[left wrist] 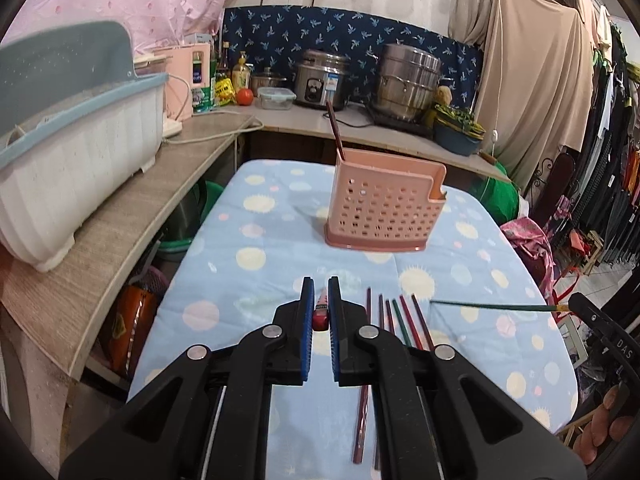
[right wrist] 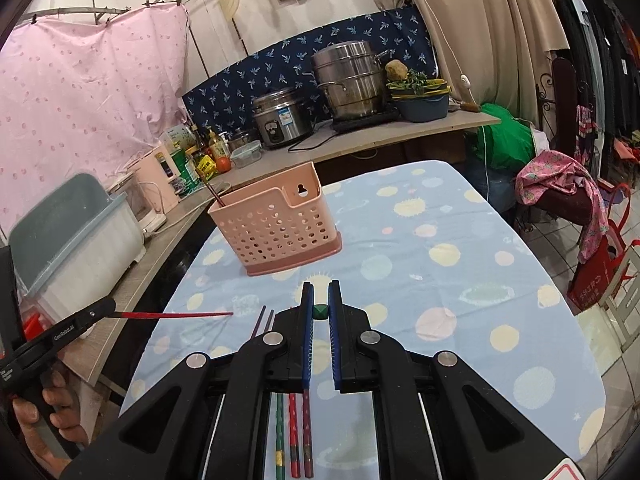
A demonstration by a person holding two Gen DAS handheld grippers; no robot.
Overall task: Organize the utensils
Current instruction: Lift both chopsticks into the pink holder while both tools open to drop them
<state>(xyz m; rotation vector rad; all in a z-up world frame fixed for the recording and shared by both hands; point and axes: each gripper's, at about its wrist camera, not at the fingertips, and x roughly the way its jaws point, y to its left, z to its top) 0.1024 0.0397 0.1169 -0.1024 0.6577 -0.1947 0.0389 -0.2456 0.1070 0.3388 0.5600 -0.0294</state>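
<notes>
A pink perforated utensil holder (left wrist: 382, 210) stands on the blue spotted tablecloth (left wrist: 260, 256), with one dark red chopstick (left wrist: 335, 130) upright in its left end; it also shows in the right wrist view (right wrist: 276, 222). My left gripper (left wrist: 321, 300) is shut on a red chopstick (left wrist: 321, 310), seen sticking out sideways in the right wrist view (right wrist: 176, 315). My right gripper (right wrist: 321, 304) is shut on a green chopstick (right wrist: 321, 311), seen in the left wrist view (left wrist: 496, 306). Several red, green and dark chopsticks (left wrist: 400, 320) lie on the cloth between the grippers (right wrist: 294, 436).
A wooden counter (left wrist: 120, 216) runs along the left with a white and blue dish rack (left wrist: 68, 160). The back counter holds a rice cooker (left wrist: 320, 80), a steel steamer pot (left wrist: 408, 80), bottles and a tomato. Clothes and bags crowd the right side.
</notes>
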